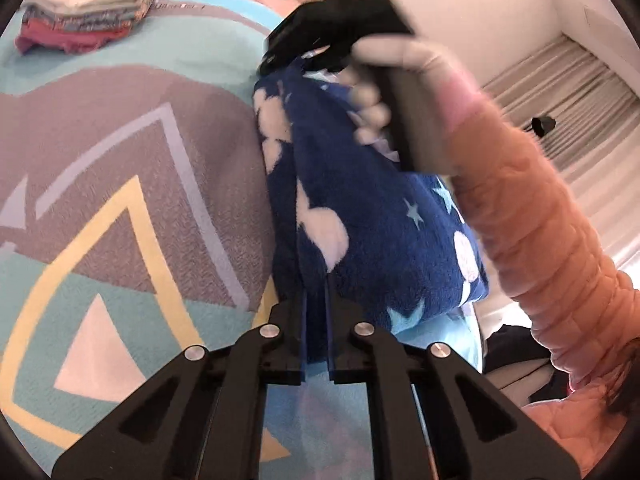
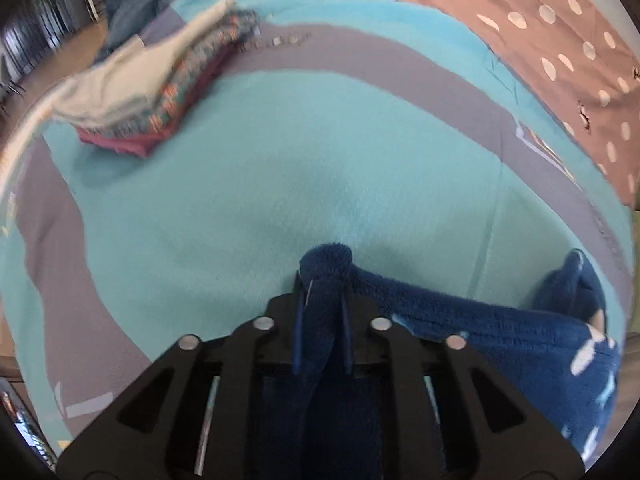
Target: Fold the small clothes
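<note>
left gripper: jaws clamped on fuzzy navy star-print garment | right gripper: pinching its other edge | garment: stretched above teal-grey patterned blanket | blanket writing: blurred, unreadable

The dark blue fleece garment with white stars hangs above the turquoise and grey patterned blanket, stretched between the left gripper at its near end and the right gripper at its far end. The stack of folded clothes lies on the blanket, far left. The brown spotted sheet lies behind the blanket, right.
</note>
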{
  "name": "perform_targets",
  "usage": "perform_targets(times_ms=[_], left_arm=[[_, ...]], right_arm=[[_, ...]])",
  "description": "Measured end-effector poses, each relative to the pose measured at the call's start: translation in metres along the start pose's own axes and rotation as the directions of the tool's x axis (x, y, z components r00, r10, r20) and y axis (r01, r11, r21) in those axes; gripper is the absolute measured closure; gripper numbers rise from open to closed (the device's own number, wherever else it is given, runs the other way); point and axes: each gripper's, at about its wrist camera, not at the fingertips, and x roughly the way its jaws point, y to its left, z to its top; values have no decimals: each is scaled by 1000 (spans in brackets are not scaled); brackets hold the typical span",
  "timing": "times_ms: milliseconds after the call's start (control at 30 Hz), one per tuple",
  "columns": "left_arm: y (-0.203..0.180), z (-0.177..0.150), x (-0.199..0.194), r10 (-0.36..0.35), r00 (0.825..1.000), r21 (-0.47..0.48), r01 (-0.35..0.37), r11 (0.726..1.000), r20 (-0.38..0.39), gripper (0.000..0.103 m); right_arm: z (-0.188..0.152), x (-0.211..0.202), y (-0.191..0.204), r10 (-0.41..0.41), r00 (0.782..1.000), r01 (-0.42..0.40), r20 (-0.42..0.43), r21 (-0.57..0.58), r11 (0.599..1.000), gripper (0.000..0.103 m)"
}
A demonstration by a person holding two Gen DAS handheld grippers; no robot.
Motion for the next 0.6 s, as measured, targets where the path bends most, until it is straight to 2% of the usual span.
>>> perform_targets(times_ms=[67,200,267,333,367,400,533,600], left_arm=[[-1,-3,-1,-3,1000,9,3,1000,-5,94],[-2,-2,-11,-14,1000,21,14,1000,6,88],[2,2,-18,-1,1000,36,1,999,18,85],[1,4,-23,27,999,50,-28,998,27,72],[2,3,-22,40,999,54,-41,998,24,70],[2,2,-20,46,999,59,-47,997,15,67],[2,-8,-5,54,998,103,-51,993,-22,65],[0,-11,-5,61,998,129,-59,990,-13,66]], right_arm=[[2,-13,-7,23,1000,-23,19,2,1000,79],[-2,-72,-17,9,988,-8,152,-11,1000,60],[-18,-101,-20,34,981,-28,191,-37,999,60],[-42,-118,-16,50,978,-37,201,-68,997,60],[-53,-121,-14,62,979,-46,194,-85,995,60],[-67,-122,-11,79,981,-60,178,-108,992,61],[-105,-106,-10,85,991,-73,103,-111,991,88],[-114,-80,-13,58,997,-55,46,-58,997,88]])
